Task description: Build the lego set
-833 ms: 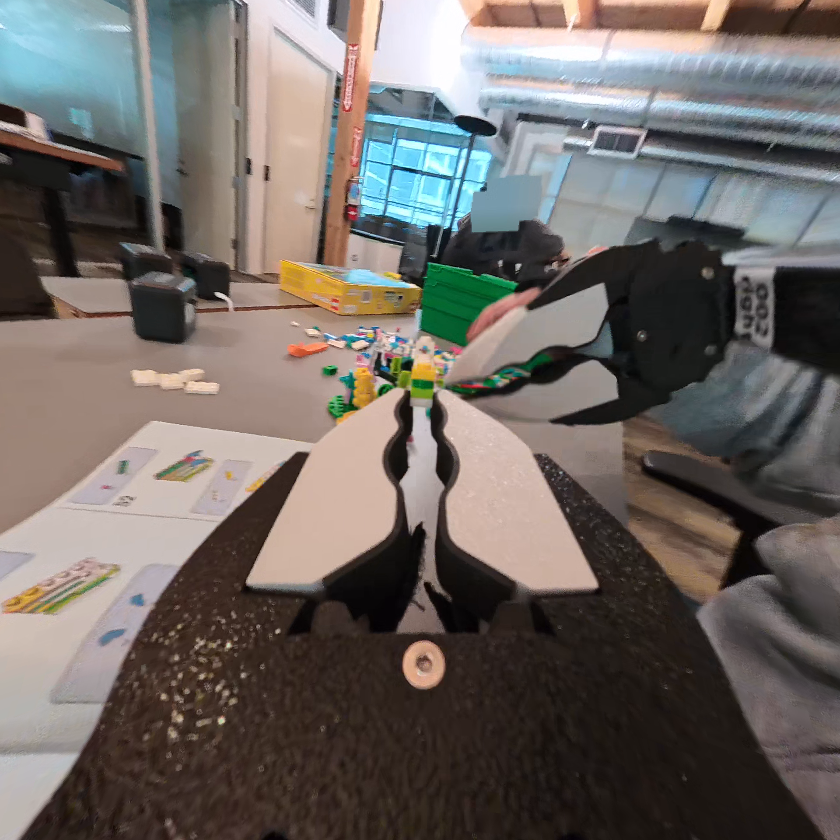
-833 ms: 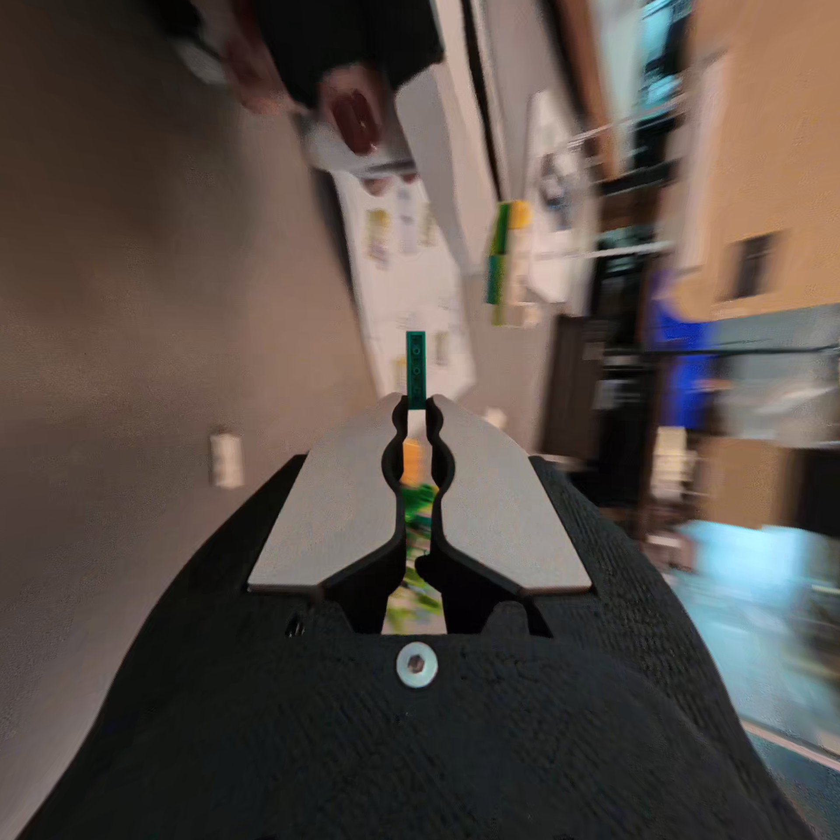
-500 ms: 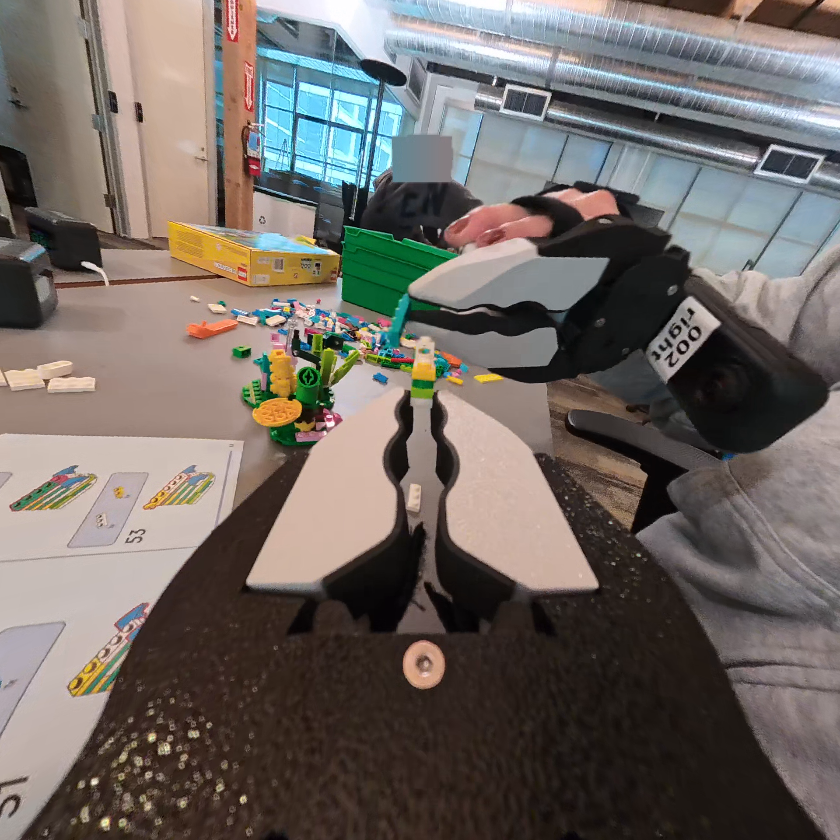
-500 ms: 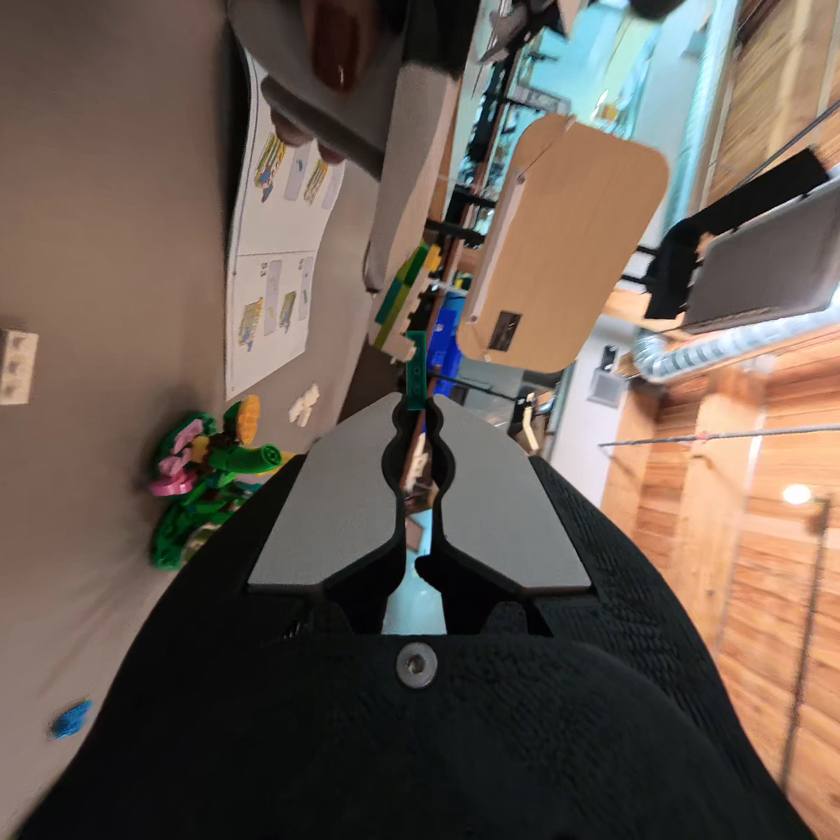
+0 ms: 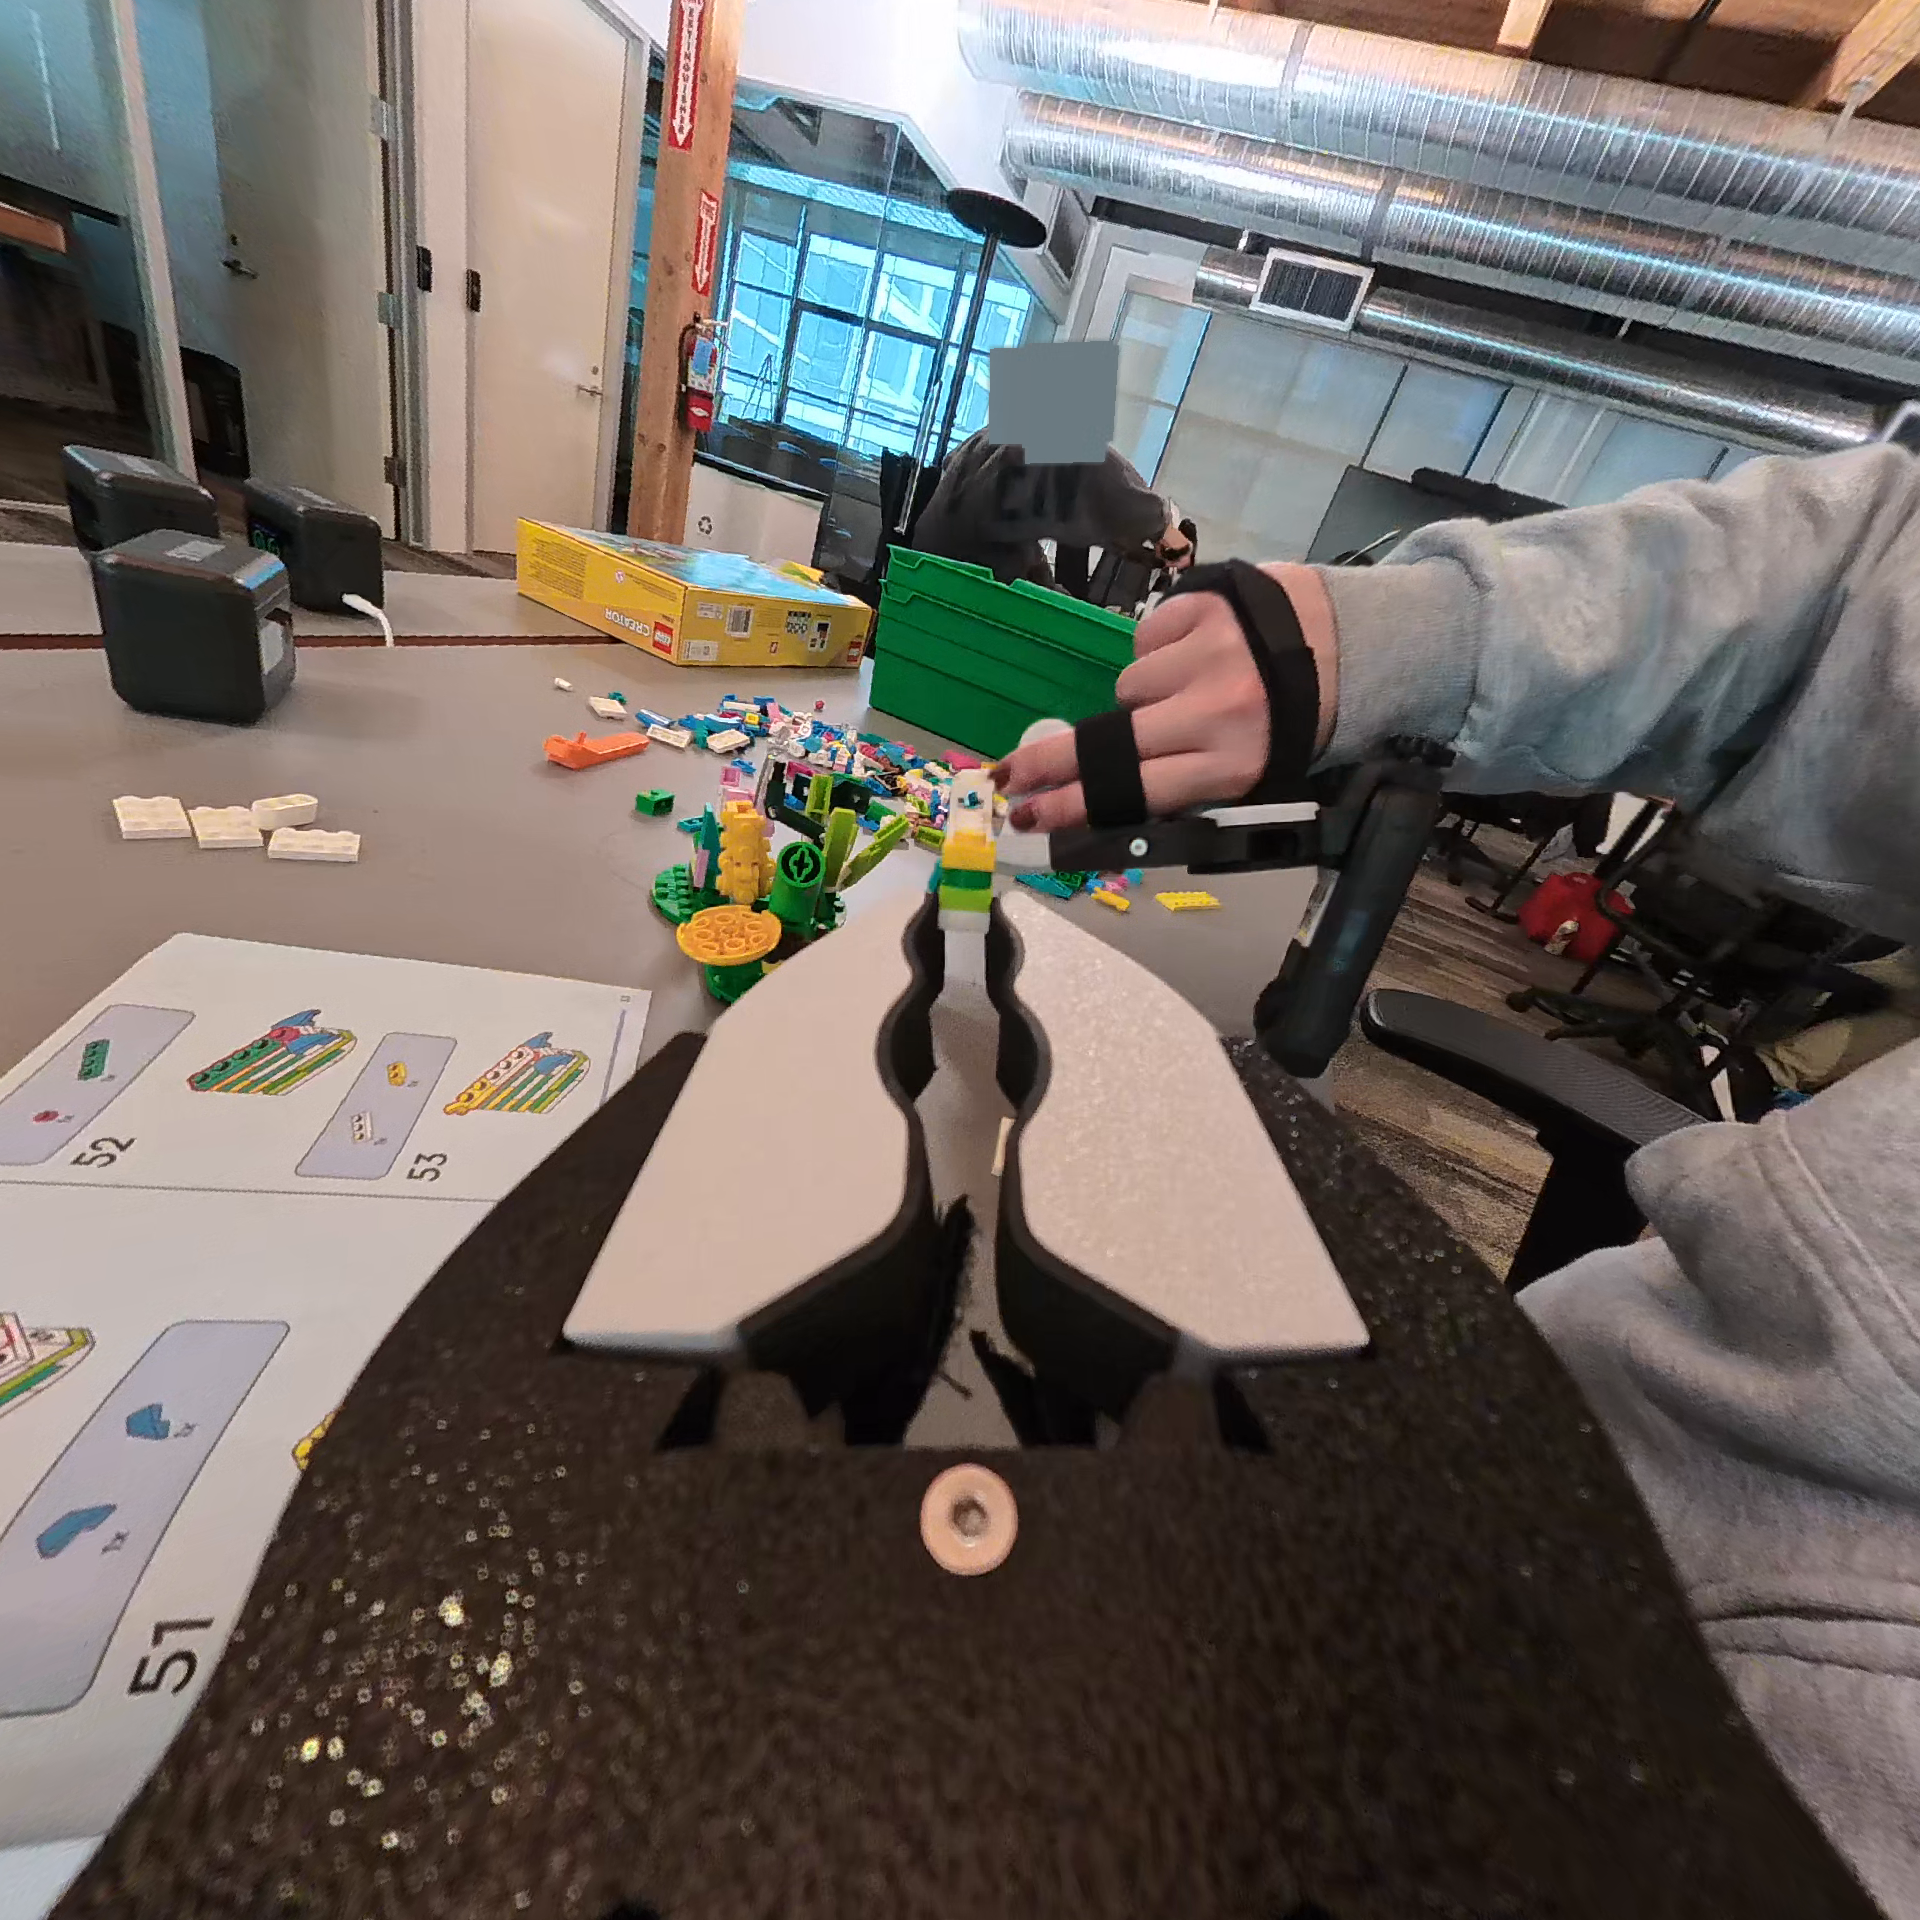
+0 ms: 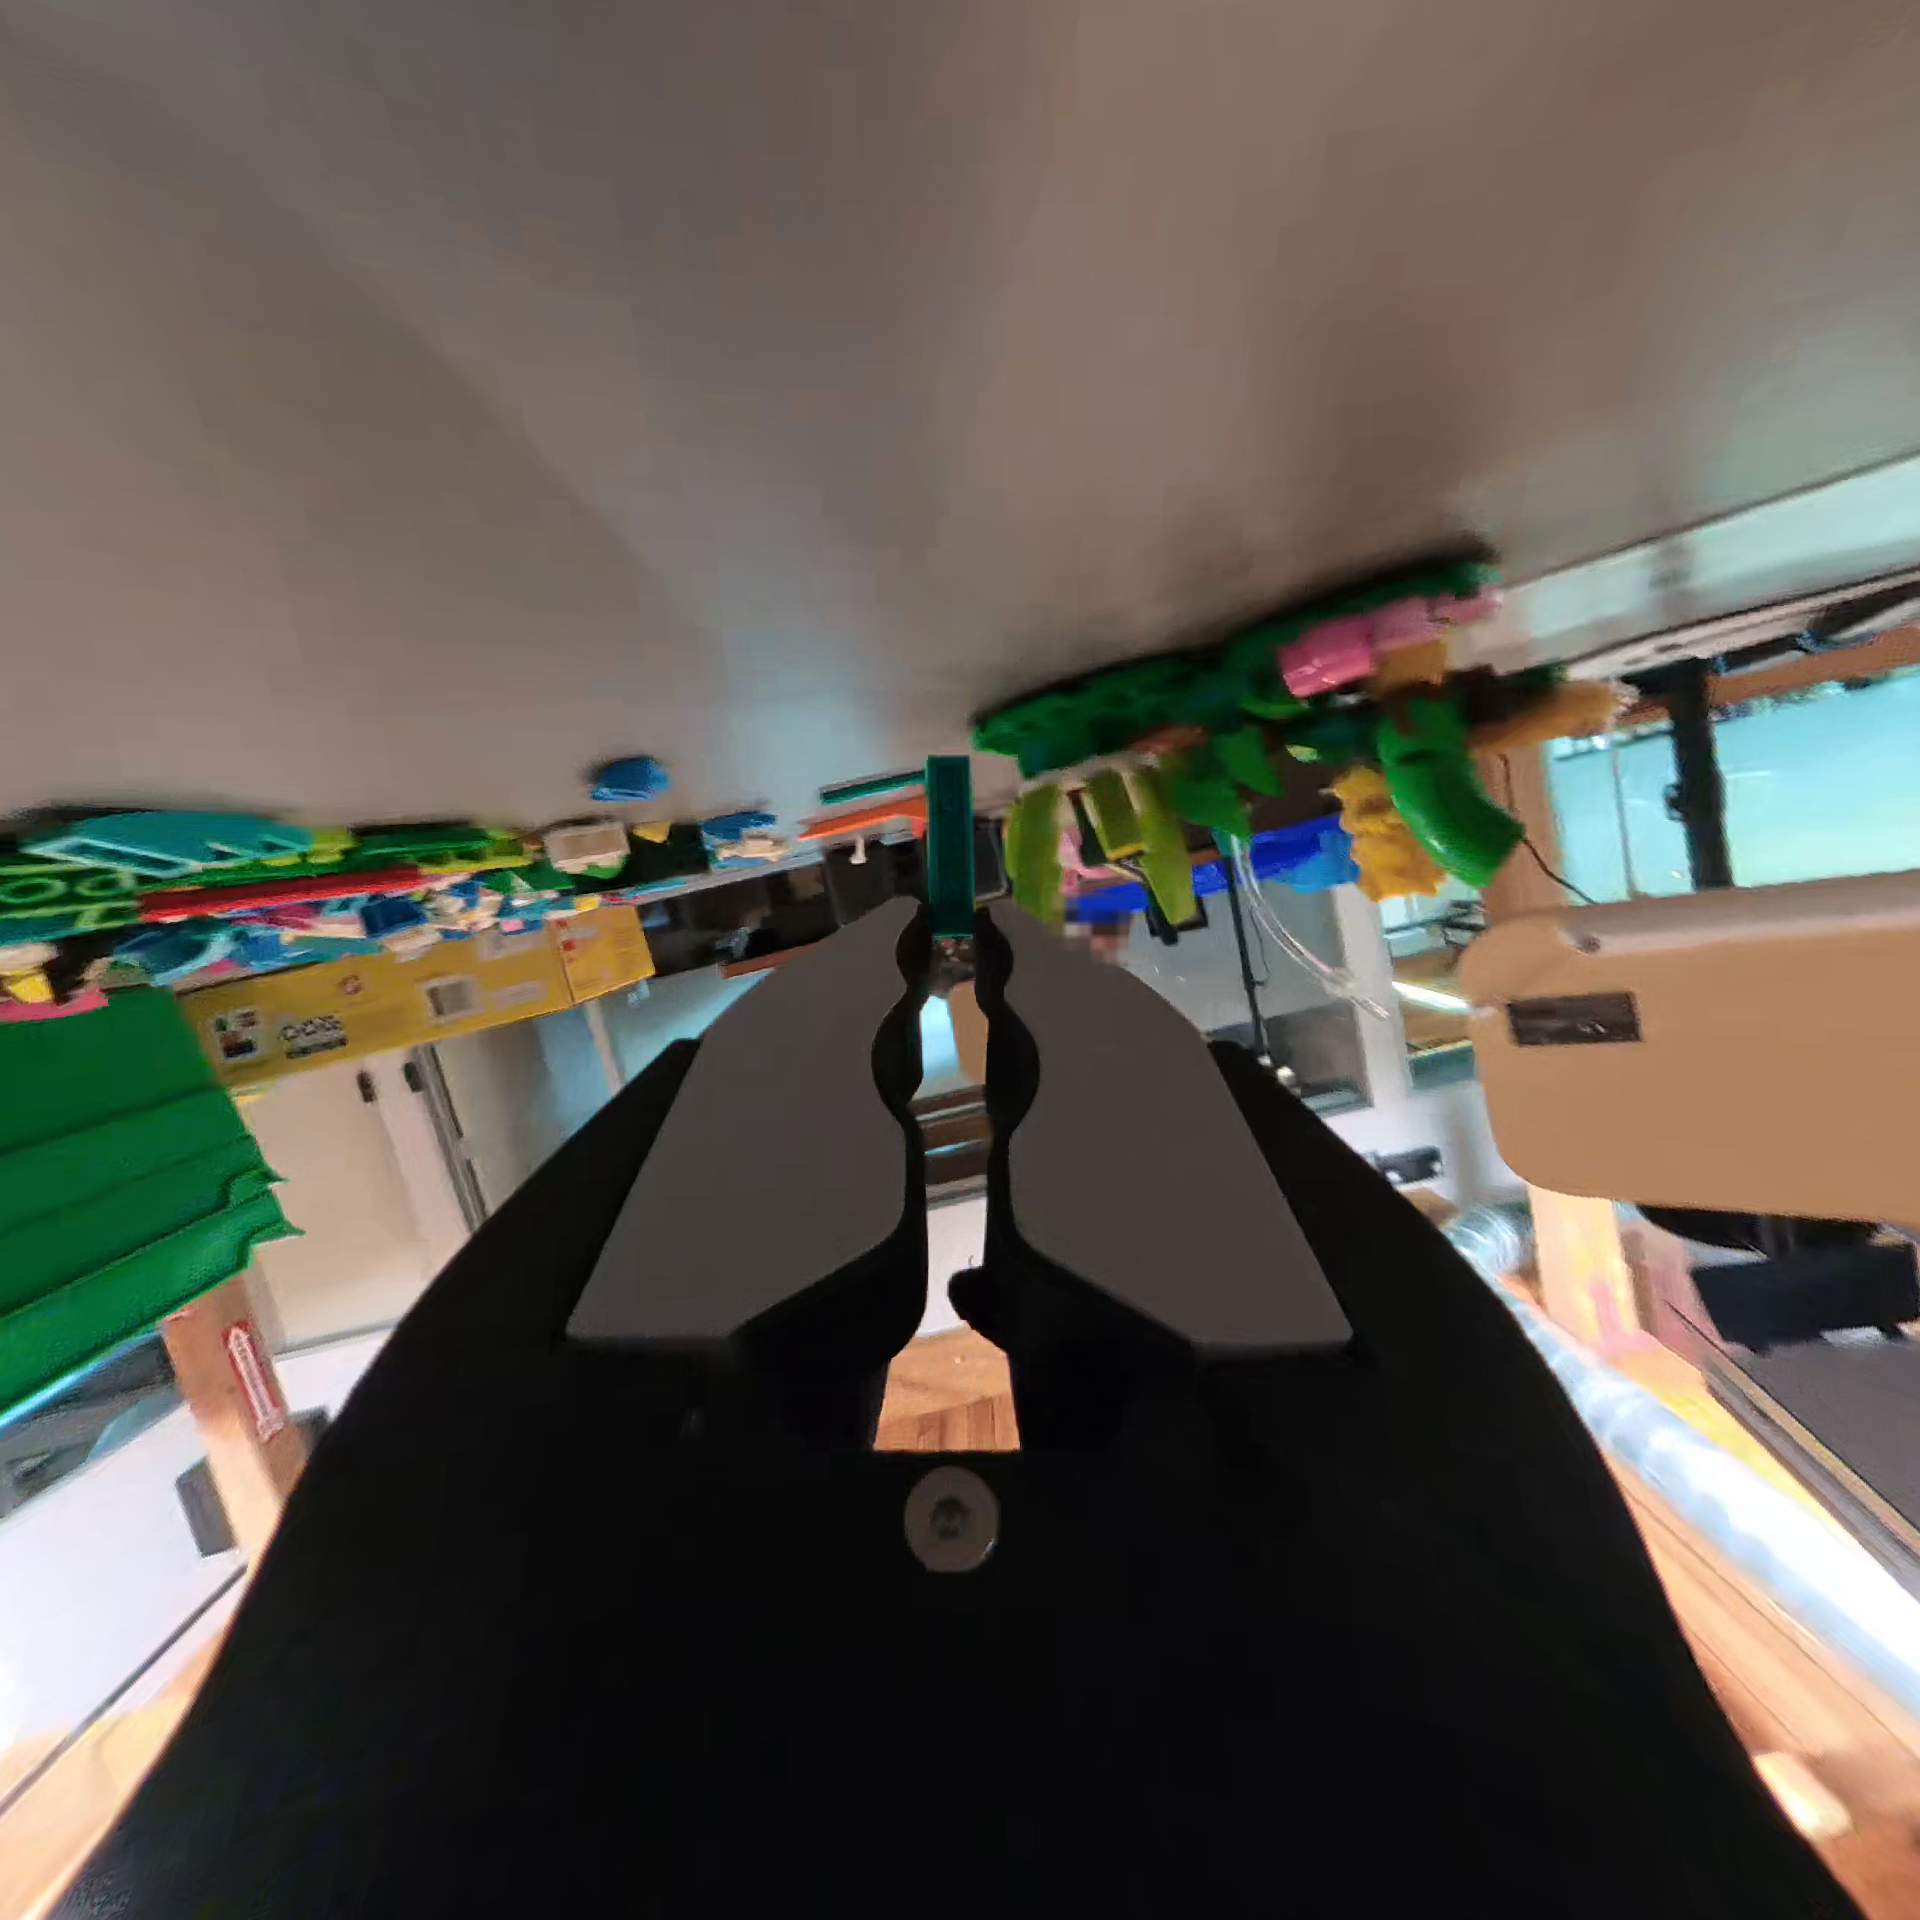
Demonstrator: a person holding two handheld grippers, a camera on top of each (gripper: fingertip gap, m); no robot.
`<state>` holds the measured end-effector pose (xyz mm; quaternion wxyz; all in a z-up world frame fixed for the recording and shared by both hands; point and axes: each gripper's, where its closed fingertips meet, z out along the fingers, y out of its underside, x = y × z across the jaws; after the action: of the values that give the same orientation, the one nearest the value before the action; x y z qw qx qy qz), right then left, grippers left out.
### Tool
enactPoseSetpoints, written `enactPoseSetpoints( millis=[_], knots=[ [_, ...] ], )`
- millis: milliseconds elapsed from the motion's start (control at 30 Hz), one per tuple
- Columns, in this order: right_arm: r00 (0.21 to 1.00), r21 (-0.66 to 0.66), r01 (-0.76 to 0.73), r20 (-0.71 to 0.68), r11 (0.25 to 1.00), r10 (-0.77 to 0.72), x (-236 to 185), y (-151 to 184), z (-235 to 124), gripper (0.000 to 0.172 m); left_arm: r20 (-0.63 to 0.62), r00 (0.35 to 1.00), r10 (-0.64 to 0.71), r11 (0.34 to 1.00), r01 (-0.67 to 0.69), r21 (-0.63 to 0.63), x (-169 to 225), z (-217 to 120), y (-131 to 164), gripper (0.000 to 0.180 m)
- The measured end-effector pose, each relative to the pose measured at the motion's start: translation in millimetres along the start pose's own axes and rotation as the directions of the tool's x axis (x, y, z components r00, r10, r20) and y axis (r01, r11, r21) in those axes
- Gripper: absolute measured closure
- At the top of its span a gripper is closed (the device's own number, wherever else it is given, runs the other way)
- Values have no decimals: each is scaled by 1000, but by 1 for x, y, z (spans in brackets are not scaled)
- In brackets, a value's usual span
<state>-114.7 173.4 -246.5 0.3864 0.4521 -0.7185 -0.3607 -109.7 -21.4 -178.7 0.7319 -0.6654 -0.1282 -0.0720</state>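
Pinching brick stack at left fingers | right fingers: green plate

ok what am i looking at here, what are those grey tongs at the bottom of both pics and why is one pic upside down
There is no robot. A person holds a two-finger tool in each hand, and each tool has a camera looking along its fingers. The grey tongs are those fingers.

The left hand-held gripper pinches a small brick stack of white, green and yellow layers. Its view shows the person's right hand close by, the grey table, a booklet, a plant model, loose bricks, a yellow box and a green bin.

The right hand-held gripper is flipped over, so its view shows the table on top. It pinches a teal plate.
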Motion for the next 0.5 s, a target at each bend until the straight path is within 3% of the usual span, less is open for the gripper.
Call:
enactPoseSetpoints(
  millis=[333, 500],
  knots=[
    [999, 64, 41, 32, 997, -43, 0, -18, -5, 166, -4, 1000, -2, 1000, 2, 3, 0, 0, 0, 173],
    [999, 120, -22, 34, 993, 18, 7, -38, -19, 166, -5, 1000, 1, 1000, -1, 4, 1, 0, 0, 173]
  ],
)
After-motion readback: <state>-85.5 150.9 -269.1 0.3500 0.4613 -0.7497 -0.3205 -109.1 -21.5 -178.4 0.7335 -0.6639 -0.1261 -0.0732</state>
